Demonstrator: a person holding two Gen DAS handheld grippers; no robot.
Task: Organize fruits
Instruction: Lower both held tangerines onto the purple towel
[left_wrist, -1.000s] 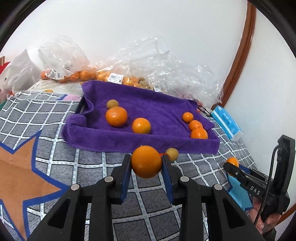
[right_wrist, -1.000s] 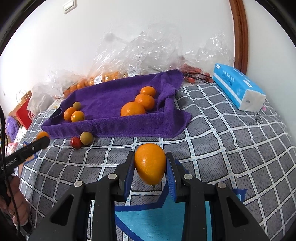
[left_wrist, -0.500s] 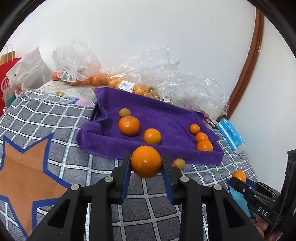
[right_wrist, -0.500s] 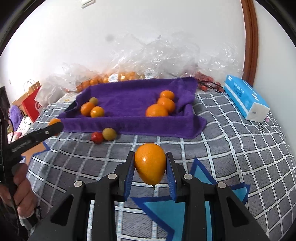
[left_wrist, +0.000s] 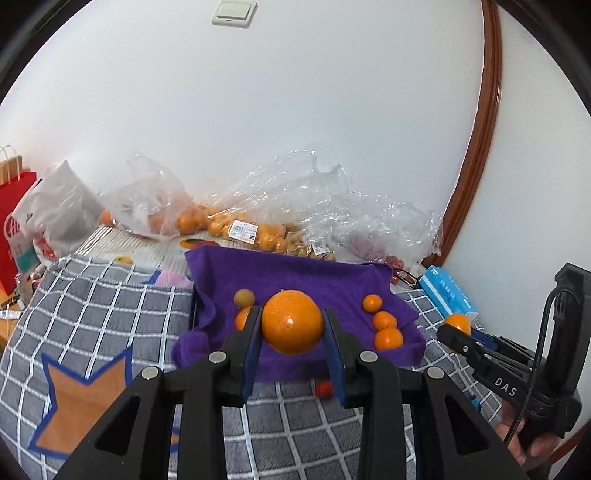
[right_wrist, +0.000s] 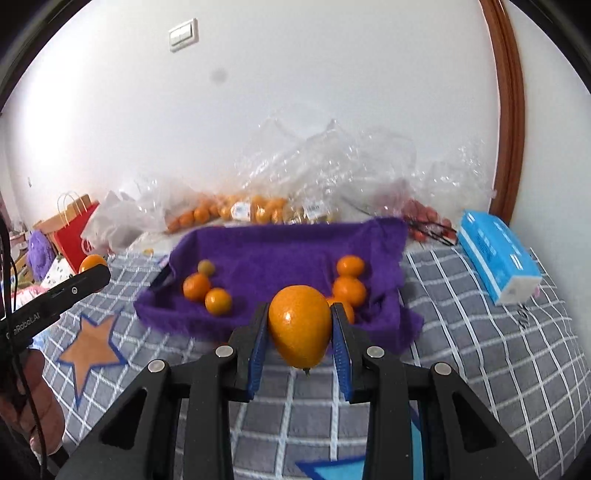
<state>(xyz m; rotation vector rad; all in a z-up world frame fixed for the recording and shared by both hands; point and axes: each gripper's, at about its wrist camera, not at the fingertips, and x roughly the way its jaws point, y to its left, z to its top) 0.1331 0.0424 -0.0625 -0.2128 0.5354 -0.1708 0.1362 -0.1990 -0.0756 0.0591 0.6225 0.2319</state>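
My left gripper (left_wrist: 291, 332) is shut on a round orange (left_wrist: 292, 322), held in the air in front of the purple towel (left_wrist: 314, 275). My right gripper (right_wrist: 300, 334) is shut on an oval orange (right_wrist: 300, 325), also in the air before the towel (right_wrist: 280, 254). On the towel lie oranges at the right (left_wrist: 387, 338) (right_wrist: 349, 290), oranges at the left (right_wrist: 196, 287) and a small greenish fruit (left_wrist: 244, 297) (right_wrist: 206, 266). A red cherry tomato (left_wrist: 324, 387) lies on the blanket below the towel's front edge. The right gripper also shows in the left wrist view (left_wrist: 458, 330).
Clear plastic bags of oranges (left_wrist: 236, 225) and red tomatoes (right_wrist: 424, 218) lie behind the towel by the wall. A blue tissue pack (right_wrist: 498, 254) sits at the right. A red paper bag (right_wrist: 74, 229) stands at the far left. The grey checked blanket (right_wrist: 480, 350) covers the surface.
Both grippers have risen and tilted up with their oranges, so the wall fills more of each view and the towel sits lower. Both grips are unchanged.
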